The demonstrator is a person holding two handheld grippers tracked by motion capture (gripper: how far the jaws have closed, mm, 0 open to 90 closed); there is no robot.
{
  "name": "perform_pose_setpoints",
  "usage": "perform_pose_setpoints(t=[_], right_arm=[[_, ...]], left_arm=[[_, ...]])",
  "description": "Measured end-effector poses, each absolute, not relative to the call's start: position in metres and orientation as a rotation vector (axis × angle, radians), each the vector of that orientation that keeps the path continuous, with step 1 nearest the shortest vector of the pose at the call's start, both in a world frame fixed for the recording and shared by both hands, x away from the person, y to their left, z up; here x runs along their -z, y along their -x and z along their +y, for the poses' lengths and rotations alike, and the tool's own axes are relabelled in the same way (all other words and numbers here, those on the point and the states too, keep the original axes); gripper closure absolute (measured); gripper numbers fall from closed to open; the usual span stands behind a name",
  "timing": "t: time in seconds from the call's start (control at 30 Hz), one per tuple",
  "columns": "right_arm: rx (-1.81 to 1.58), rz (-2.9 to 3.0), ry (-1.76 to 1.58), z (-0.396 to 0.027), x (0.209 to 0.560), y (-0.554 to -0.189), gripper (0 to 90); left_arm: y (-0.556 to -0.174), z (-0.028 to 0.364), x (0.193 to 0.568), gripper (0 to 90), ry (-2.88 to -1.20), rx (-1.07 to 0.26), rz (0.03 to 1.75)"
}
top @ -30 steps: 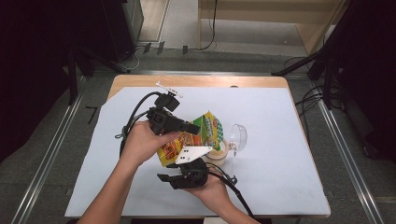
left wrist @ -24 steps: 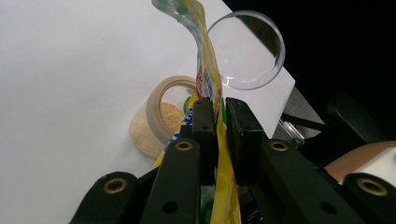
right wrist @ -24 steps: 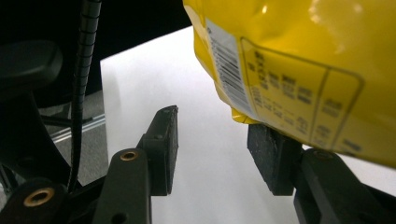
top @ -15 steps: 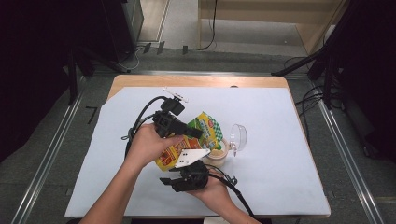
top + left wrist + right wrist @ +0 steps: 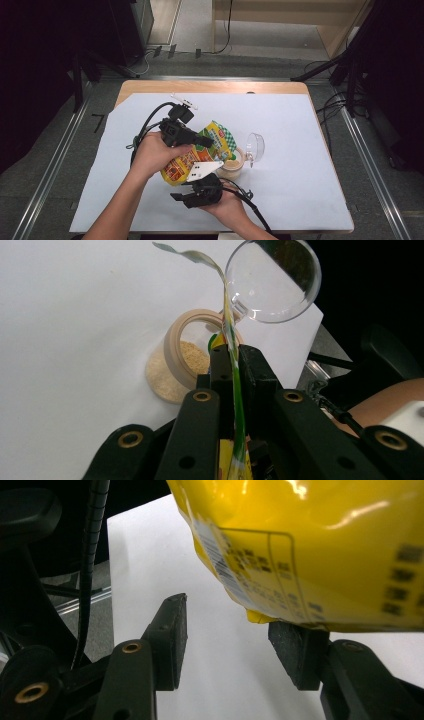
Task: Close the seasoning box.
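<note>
A yellow and green snack bag (image 5: 192, 157) hangs tilted over the white table cover. My left gripper (image 5: 209, 144) is shut on its thin top edge (image 5: 232, 357), and its jaws have just tightened. Below the bag's mouth stands an open jar (image 5: 192, 347) with a beige rim and beige grains inside. Its clear round lid (image 5: 272, 280) is swung back beside it. My right gripper (image 5: 181, 196) sits low under the bag (image 5: 310, 545). Its jaws (image 5: 227, 645) stand open, a little wider than a moment ago, with the right pad just beneath the bag's bottom corner.
The white cover (image 5: 300, 160) spreads over the wooden table (image 5: 150, 87). A small white object (image 5: 184, 101) lies near the far edge. Black cables (image 5: 147, 125) loop left of the left hand. Metal rails and dark stands surround the table.
Both hands stay about where they were. The bag has shifted only slightly in the left gripper's hold.
</note>
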State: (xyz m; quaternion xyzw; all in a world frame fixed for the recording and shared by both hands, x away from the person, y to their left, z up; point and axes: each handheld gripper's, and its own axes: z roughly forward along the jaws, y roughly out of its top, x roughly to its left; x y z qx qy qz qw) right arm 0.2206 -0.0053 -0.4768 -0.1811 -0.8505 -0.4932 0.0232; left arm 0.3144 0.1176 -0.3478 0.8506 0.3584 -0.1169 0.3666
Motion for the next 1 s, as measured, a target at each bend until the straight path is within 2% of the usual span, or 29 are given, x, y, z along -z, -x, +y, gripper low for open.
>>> perform_pose_setpoints(t=[1.0], right_arm=[[1.610, -2.628, 0.584, -0.013, 0.471, -0.224, 47.0]], left_arm=[[-0.311, 0.168, 0.319, 89.4, -2.043, 0.381, 0.832]])
